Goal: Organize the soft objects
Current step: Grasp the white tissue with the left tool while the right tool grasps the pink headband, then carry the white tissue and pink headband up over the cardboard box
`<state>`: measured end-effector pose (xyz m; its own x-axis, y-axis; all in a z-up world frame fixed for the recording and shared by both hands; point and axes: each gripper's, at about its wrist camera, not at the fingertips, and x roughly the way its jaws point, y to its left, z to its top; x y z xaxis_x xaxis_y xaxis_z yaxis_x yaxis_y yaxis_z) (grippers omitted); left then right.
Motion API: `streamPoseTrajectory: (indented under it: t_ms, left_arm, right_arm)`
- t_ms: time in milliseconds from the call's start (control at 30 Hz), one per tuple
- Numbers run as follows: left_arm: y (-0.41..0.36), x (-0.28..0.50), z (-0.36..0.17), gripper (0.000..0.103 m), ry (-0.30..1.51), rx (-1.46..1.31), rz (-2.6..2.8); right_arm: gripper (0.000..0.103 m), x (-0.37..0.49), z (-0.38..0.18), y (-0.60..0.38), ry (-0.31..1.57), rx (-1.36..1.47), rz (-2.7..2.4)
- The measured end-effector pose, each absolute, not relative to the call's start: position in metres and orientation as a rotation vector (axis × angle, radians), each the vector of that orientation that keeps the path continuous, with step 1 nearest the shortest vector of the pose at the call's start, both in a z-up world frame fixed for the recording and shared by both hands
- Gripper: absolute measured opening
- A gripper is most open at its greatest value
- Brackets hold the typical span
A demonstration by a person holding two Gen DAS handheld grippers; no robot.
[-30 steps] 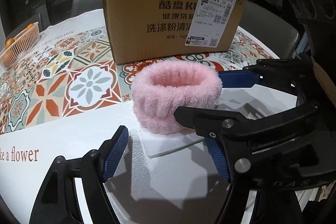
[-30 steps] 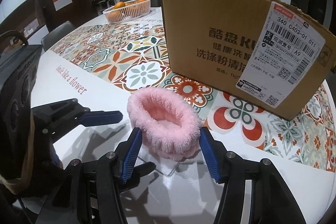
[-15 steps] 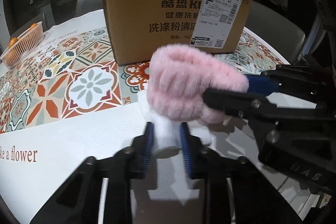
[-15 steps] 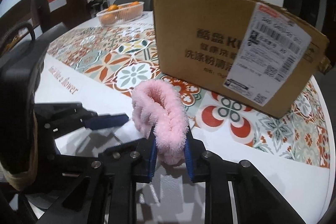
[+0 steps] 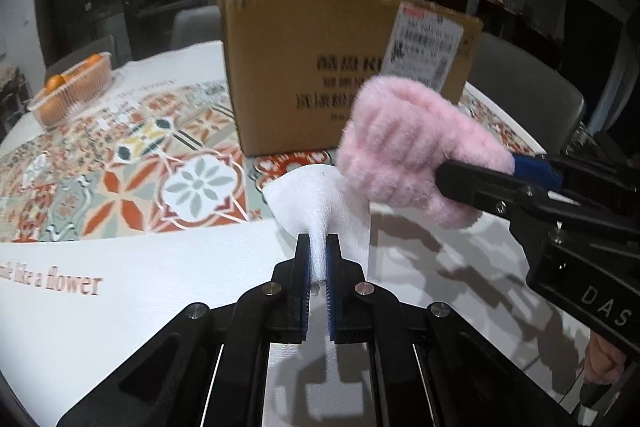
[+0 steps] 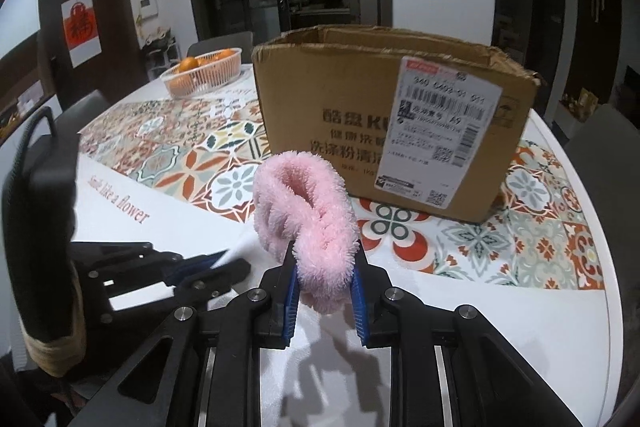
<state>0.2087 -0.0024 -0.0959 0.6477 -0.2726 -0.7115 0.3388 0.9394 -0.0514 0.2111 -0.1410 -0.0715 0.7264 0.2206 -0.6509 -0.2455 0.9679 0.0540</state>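
My right gripper is shut on a fluffy pink band and holds it above the table, in front of the cardboard box. The pink band and the right gripper also show at the right of the left wrist view. My left gripper is shut on a white cloth, which rises bunched from the table between its pads. The left gripper shows at the lower left of the right wrist view. The open-topped box stands just behind both.
A round table with a patterned tile cloth and a white border carries everything. A basket of oranges stands at the far left edge; it also shows in the left wrist view. Grey chairs surround the table.
Both grippers closed, the right on the pink band and the left on the white cloth. Both have since lifted; the band now hangs clear of the cloth, higher and to the right.
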Motion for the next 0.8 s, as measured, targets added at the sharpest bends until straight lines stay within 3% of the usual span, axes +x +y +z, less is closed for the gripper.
streamPoseTrajectory:
  t_ms: [800]
  left_arm:
    - [-0.002,0.168,0.004,0.008,0.512,0.092,-0.217]
  right_arm:
    - [0.024,0.176,-0.011,-0.168,0.571,0.065,0.183]
